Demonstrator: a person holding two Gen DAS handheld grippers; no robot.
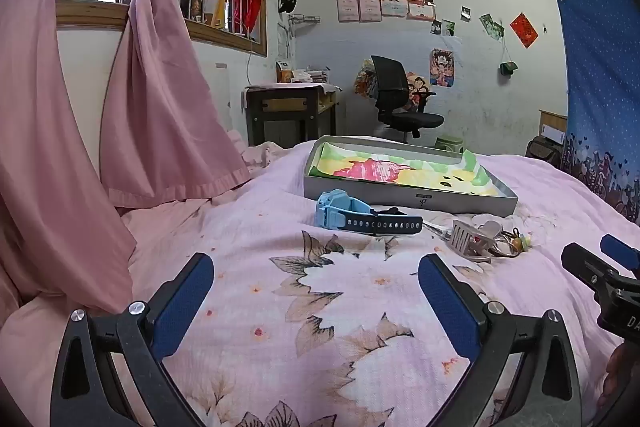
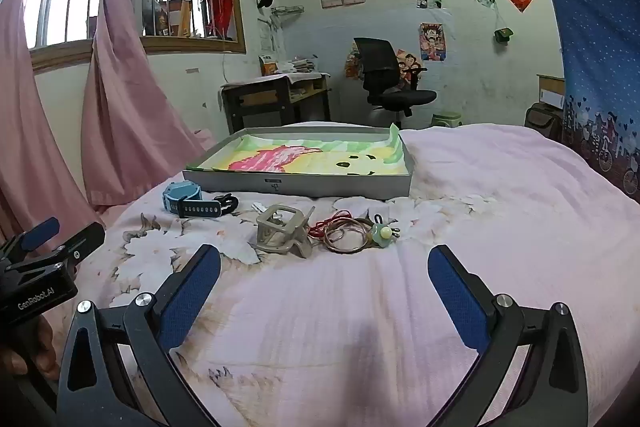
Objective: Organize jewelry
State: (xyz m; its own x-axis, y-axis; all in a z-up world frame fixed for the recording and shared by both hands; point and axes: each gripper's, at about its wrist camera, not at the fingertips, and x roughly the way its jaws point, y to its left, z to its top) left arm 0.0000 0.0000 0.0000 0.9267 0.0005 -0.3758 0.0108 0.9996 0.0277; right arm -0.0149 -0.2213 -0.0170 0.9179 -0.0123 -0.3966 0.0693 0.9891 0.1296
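The left gripper [image 1: 316,277] is hovering over the flowered bedspread [image 2: 480,187], jaws spread wide apart and gripping nothing. Left to right across the bed, a blue watch [image 2: 192,201], a beige claw hair clip [image 2: 284,231], and thin bangles [image 2: 344,237] with a green charm [image 2: 382,231] are lying in a row. Behind them, a grey tray [image 2: 296,185] with a colourful liner is sitting. The right gripper [image 2: 324,277] is hovering nearby, jaws likewise apart and gripping nothing.

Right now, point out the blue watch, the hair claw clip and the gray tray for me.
blue watch [image 2: 182,195]: right wrist view, on its blue case.
hair claw clip [image 2: 282,231]: right wrist view, on its toothed body.
gray tray [image 2: 296,183]: right wrist view, on its near wall.
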